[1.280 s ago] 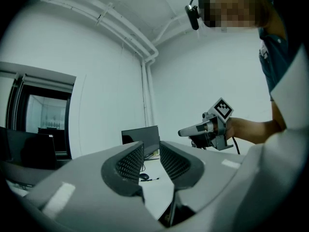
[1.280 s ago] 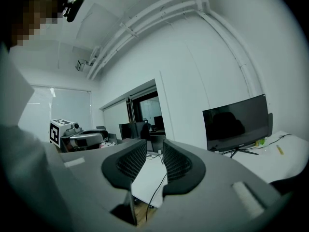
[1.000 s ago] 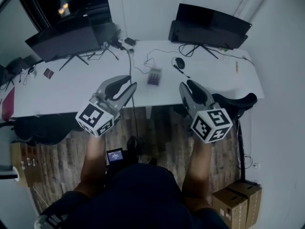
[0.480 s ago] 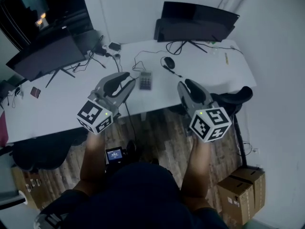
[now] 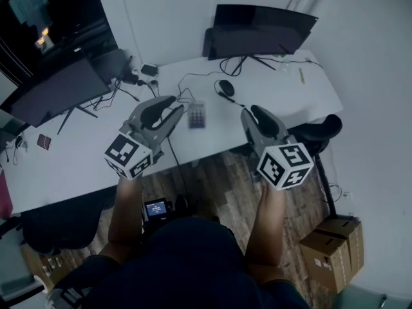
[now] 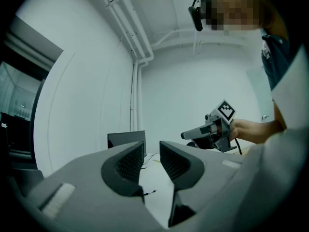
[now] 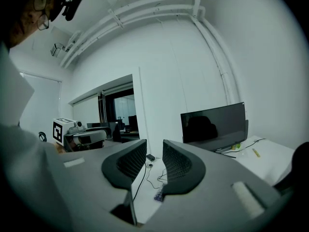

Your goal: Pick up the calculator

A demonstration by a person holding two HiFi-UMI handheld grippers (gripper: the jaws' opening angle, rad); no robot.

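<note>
The calculator (image 5: 196,115), small and grey with dark keys, lies flat on the white table (image 5: 290,98), blurred in the head view. My left gripper (image 5: 172,110) hovers just left of it, jaws narrowly apart and nothing between them. My right gripper (image 5: 253,116) hangs to its right near the table's front edge, also slightly open and empty. In the left gripper view, the left gripper (image 6: 151,161) looks across at the other gripper. In the right gripper view, the right gripper (image 7: 154,159) has a small dark thing (image 7: 158,195), perhaps the calculator, low between its jaws.
A dark monitor (image 5: 261,28) stands at the table's back right, another monitor (image 5: 58,85) at the left. A mouse (image 5: 226,87) and cables lie behind the calculator. A black chair (image 5: 318,131) is at the right, a cardboard box (image 5: 331,250) on the wooden floor.
The head view has swung, so the table and calculator sit lower and further left in it. Both grippers keep their pose and their narrow gaps; the calculator now lies closer to the left gripper's tips.
</note>
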